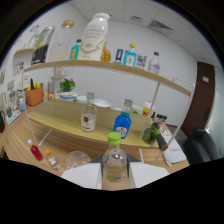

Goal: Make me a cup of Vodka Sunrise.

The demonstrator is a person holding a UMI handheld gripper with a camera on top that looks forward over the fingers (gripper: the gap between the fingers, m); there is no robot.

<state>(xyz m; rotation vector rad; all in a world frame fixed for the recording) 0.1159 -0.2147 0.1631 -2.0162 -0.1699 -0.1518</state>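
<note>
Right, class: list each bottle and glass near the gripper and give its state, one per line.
green-capped bottle: upright, capped, between the gripper fingers
clear bottle: upright, capped, on the lower shelf
blue bottle: upright, capped, on the same shelf
glass: upright, looks empty
gripper: whether it presses the bottle cannot be told

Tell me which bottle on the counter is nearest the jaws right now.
The clear bottle with the green cap, standing between the jaws of the gripper. The blue bottle and the clear bottle with the round orange label stand farther back on the counter.
</note>
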